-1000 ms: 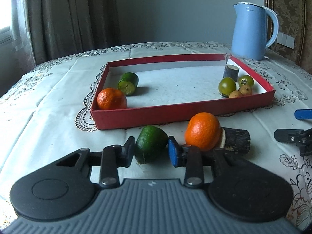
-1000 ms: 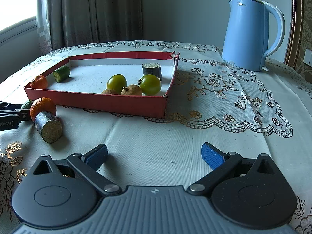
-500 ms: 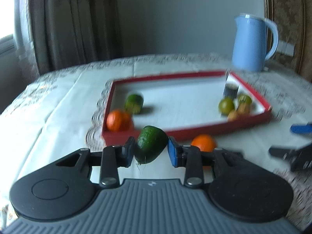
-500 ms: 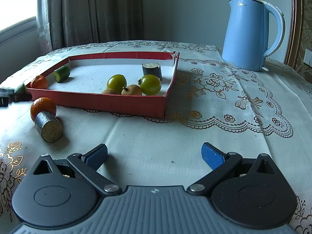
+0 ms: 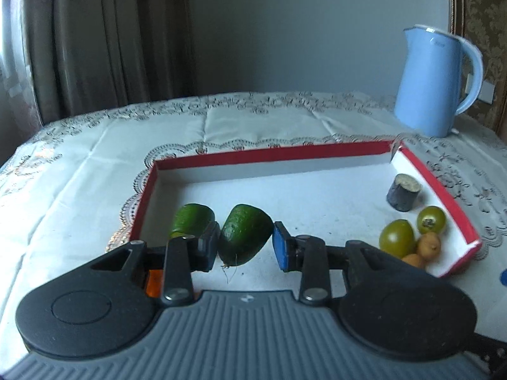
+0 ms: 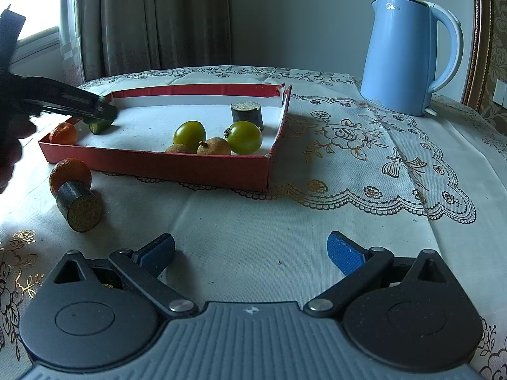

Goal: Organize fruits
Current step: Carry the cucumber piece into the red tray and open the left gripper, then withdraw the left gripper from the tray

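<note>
Gripping dark green cut cucumber chunk [image 5: 245, 234] in my left claw [image 5: 245, 242] over red cardboard tray's [image 5: 272, 153] left end; slick skin may slip, knocking its twin; right claw [image 6: 250, 253] idle, agape.

Green fruit [image 5: 245, 233] pinched between fingers [image 5: 209, 247] (over red tray [image 5: 272, 153]), tilted

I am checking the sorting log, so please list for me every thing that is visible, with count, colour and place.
tray: one, red, on the table.
green fruit pieces: two, dark green; one in the left gripper, the other on the tray floor at its left end.
oranges: two, orange; one outside the tray, the other in its corner.
round green fruits: two, right part of the tray.
brown fruits: two, beside them.
dark cylinders: two; one in the tray, the other by the outside orange.
kettle: one, light blue, behind the tray.
tablecloth: one, cream lace.
left gripper: shut on the fruit piece.
right gripper: open, holding nothing.
</note>
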